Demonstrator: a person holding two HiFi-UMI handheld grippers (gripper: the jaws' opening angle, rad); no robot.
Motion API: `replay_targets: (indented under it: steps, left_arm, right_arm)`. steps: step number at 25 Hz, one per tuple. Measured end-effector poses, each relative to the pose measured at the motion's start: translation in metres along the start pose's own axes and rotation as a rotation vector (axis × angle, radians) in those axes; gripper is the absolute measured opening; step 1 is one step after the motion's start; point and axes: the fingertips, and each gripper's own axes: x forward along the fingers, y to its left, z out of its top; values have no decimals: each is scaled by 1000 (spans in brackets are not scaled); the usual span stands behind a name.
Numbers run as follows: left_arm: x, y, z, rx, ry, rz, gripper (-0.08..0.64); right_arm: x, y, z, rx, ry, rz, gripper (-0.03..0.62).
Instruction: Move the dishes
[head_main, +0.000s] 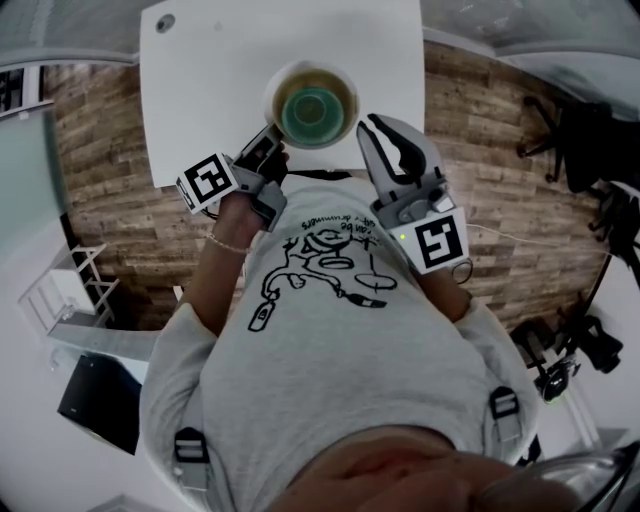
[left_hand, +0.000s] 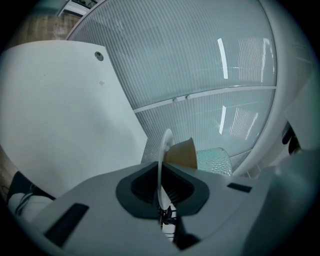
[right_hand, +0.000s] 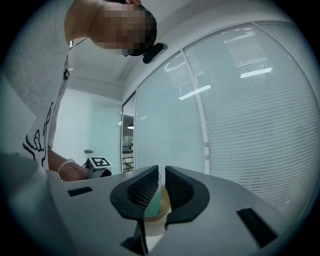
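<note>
We hold the plate (head_main: 271, 100) between our two claws, with the left claw (head_main: 272, 138) on its left rim and the right claw (head_main: 366, 130) on its right rim. Bowls (head_main: 314, 108) sit nested in the plate. The plate is over the near edge of the counter (head_main: 210, 90), with floor (head_main: 100, 190) on both sides.

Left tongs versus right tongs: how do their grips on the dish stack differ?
Left tongs pinch the white plate's thin rim on the dish stack's left; right tongs pinch its right side, with the green bowl showing between the jaws. Both are shut on the same stack.
</note>
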Motion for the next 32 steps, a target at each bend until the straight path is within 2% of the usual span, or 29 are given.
replay_targets:
  steps: [14,18,24,32]
  left_arm:
    - [-5,4,30,-18,61,-17,11]
    - [-13,14,38,-18,74,4,11]
    - [-24,26,48,-9,79,17,11]
    - [-17,28,51,0,99,19,11]
  right_arm:
    - [46,22,3,-39,4,28,46]
    - [56,32,0,-45,14,47,55]
    - [69,53,-9,-45,52,92,160]
    - [81,62,-18,-32,95,154,249]
